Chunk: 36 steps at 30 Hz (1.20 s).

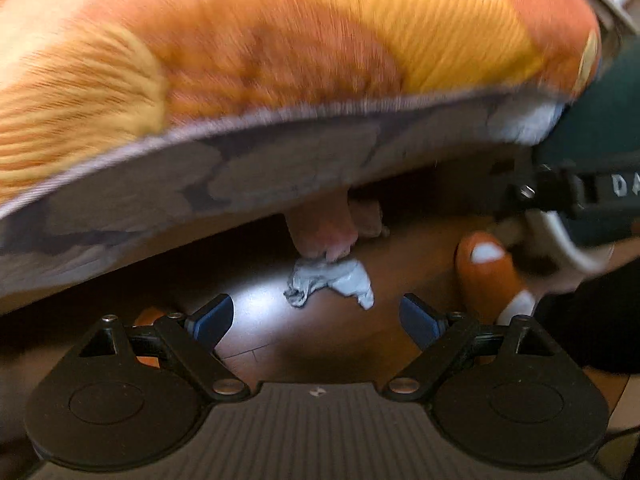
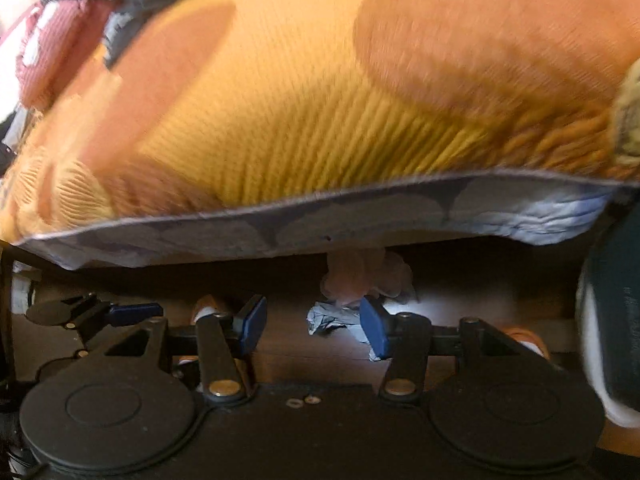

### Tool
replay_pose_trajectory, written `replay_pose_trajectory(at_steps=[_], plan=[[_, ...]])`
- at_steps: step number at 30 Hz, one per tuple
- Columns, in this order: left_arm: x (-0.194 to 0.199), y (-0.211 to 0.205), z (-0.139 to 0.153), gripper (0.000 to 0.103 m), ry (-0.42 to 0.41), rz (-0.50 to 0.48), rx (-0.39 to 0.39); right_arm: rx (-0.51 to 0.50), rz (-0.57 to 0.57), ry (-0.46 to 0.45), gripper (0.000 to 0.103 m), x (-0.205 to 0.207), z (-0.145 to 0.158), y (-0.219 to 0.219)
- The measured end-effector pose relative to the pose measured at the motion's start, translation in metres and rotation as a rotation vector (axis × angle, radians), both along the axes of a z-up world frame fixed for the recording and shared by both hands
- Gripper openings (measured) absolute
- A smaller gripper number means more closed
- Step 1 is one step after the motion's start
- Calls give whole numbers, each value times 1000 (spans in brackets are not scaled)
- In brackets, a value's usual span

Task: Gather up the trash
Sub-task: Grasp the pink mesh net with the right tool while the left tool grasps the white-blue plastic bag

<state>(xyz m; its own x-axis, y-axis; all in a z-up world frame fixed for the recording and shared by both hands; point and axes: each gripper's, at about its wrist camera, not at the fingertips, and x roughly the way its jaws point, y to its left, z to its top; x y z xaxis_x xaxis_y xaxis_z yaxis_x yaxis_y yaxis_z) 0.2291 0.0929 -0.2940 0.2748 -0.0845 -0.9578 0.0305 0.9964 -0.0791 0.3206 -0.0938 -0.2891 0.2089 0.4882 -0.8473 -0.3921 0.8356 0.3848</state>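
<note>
Ahead of the left claw (image 1: 316, 316), spread wide, a crumpled tissue (image 1: 330, 282) lies on the wooden floor (image 1: 260, 332) beneath an orange cushion (image 1: 280, 52). Right claw (image 2: 314, 330) likewise spread, tissue just beyond its fingertips, evidently lined up for pickup.

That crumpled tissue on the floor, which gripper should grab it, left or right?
Right, probably. The right gripper is open with the crumpled tissue already by its fingertips; the left gripper is open too but sits farther back.

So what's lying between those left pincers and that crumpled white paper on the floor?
Nothing: in the left wrist view only bare wooden floor separates the open left gripper from the crumpled paper.
</note>
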Motion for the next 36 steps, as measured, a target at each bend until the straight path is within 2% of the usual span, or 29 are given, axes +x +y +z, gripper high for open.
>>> replay_pose_trajectory(at_steps=[5, 8, 13, 19, 24, 26, 28, 30, 32, 34, 36], plan=[[5, -15, -45, 90, 14, -236, 90, -82, 90, -29, 52, 5, -44, 33], [7, -19, -73, 90, 28, -325, 105, -139, 129, -51, 52, 7, -70, 50], [22, -12, -116, 90, 50, -340, 101, -178, 130, -39, 52, 22, -114, 68], [42, -4, -160, 91, 64, -312, 47, -167, 100, -33, 52, 31, -158, 81], [48, -5, -194, 90, 85, -326, 25, -207, 93, -103, 52, 25, -180, 88], [49, -4, -205, 90, 92, -328, 20, -253, 99, -107, 51, 23, -189, 89], [50, -5, -215, 85, 99, -333, 13, -308, 116, -133, 50, 20, -195, 96], [51, -5, -225, 69, 113, -334, 9, -328, 123, -139, 49, 17, -201, 97], [52, -3, -232, 59, 122, -328, 2, -343, 122, -133, 48, 15, -206, 99], [53, -2, -235, 56, 124, -326, -4, -349, 128, -122, 48, 15, -210, 103], [52, 0, -236, 37, 129, -329, -18, -356, 137, -120, 46, 17, -212, 107]])
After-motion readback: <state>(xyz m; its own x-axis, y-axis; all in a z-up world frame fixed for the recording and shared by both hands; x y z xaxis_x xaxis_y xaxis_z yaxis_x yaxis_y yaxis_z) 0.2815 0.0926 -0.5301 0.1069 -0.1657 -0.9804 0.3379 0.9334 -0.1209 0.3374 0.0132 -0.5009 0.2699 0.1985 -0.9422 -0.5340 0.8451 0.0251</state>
